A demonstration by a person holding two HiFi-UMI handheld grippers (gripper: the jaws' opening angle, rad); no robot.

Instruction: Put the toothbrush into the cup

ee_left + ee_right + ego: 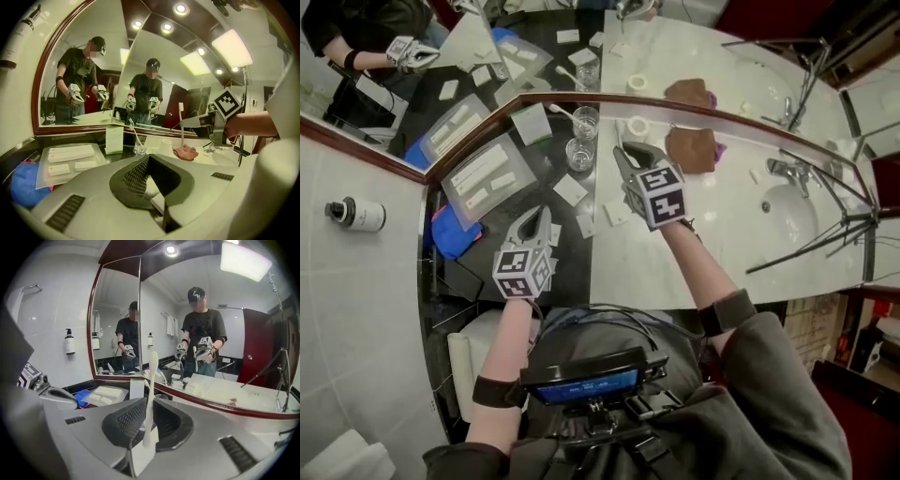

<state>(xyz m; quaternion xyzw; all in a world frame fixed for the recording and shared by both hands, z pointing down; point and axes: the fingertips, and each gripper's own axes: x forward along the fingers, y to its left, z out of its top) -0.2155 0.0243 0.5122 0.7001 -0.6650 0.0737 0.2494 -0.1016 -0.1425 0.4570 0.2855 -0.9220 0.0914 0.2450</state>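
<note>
The right gripper is squeezing the toothbrush between its 2 jaws. The toothbrush is standing straight up, with its brush end on top and its handle end sticking out a little below the jaws. This gripper is hanging in the air over the white counter.

2 glass cups are sitting near it, by the mirror. The front cup is standing on the dark part of the counter. The back cup is standing just behind it, and a thin white stick is leaning in it.

The left gripper is keeping its jaws pressed together with nothing between them. A brown cloth is lying beside the sink.
</note>
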